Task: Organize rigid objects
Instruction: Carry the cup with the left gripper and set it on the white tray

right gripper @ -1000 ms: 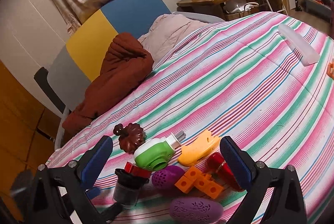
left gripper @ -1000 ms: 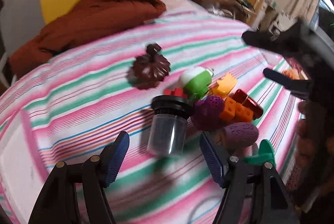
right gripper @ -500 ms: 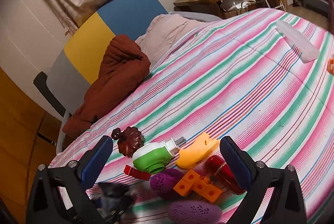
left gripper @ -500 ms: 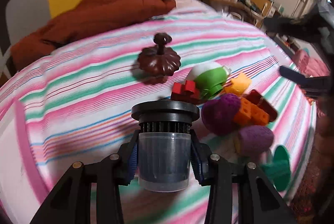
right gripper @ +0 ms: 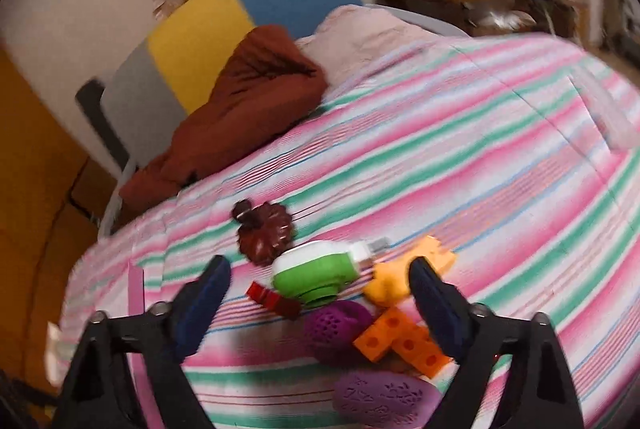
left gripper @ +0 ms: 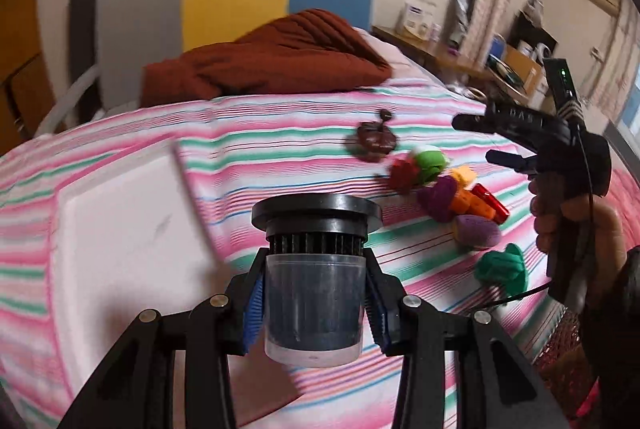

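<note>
My left gripper (left gripper: 314,303) pinches a clear plastic cup (left gripper: 314,305) with a black ribbed cap (left gripper: 316,215), its blue pads (left gripper: 253,309) pressed against the cup's two sides. The cup stands upright between them, cap uppermost, held clear of the striped bedspread (left gripper: 280,133). Below and to the left of it I see a white tray (left gripper: 128,229) lying flat on the bedspread; I cannot tell whether the cup is over the tray's edge or just beside it. From this camera I also see my right gripper (left gripper: 472,139) off to the right, held in a hand (left gripper: 576,225) and reaching toward a heap of small toys. On the right wrist view my right gripper (right gripper: 320,281) has its jaws closing, still spread wide, with nothing pressed between the pads. Between and just ahead of the fingers lie a green and white toy (right gripper: 316,271), a purple perforated ball (right gripper: 334,325) and an orange studded block (right gripper: 400,343), all touching one another. A yellow piece (right gripper: 400,277) sits by the right finger, a red piece (right gripper: 272,299) lies left of the green toy, and a dark brown flower-shaped lid (right gripper: 264,233) rests just behind the heap. A purple patterned oval (right gripper: 384,397) lies nearest the camera. A green piece (left gripper: 502,267) sits a little apart, seen in the left view. A rust-brown blanket (right gripper: 256,101) lies bunched at the far end of the bed.
</note>
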{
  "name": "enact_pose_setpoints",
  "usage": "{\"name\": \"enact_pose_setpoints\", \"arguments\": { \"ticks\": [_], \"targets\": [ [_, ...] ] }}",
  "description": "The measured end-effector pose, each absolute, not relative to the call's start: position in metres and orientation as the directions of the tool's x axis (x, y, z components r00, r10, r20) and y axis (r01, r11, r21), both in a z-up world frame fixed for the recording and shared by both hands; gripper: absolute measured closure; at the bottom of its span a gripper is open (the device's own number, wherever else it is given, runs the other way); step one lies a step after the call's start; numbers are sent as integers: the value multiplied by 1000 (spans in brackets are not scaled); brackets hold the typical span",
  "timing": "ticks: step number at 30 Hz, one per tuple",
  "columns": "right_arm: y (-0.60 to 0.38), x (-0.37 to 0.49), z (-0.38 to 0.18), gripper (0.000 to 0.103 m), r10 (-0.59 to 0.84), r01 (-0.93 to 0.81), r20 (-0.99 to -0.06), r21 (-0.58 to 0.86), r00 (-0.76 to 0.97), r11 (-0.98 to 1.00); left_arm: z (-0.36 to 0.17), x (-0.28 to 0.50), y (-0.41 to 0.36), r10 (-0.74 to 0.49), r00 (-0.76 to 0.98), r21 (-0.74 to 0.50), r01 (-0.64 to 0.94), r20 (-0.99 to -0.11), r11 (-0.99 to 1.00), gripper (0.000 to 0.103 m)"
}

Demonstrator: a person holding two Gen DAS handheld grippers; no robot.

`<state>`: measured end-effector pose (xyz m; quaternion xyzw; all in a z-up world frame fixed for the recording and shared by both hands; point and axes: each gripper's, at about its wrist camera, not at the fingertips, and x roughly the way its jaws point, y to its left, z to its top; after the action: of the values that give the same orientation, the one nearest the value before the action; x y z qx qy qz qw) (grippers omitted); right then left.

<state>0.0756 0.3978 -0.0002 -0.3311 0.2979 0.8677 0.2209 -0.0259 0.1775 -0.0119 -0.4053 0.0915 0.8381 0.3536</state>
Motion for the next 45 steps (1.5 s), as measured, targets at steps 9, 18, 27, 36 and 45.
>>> {"name": "enact_pose_setpoints", "arguments": {
  "ticks": [9,18,27,36,45],
  "targets": [
    [365,-11,-8,37,229,-507,-767,141,-599,-850,-15,-38,99,457,-487,-168,-526,-745,-834,60],
    [367,-68,-29,80,283,-478,-800,4,-529,-879,-14,-61,45,383,-549,-175,-393,-743,-903,60],
    [302,-29,-5,80,91,-253,-740,110,-666,-961,-17,-111,44,388,-543,-222,-346,-744,-911,60],
    [266,-32,-18,80,30,-134,-748,79,-663,-988,-39,-194,73,302,-520,-175,-279,-799,-944,60],
    [269,-37,-24,80,14,-120,-760,84,-650,-989,-66,-227,78,208,-496,-103,-232,-843,-967,32]
  ]
}}
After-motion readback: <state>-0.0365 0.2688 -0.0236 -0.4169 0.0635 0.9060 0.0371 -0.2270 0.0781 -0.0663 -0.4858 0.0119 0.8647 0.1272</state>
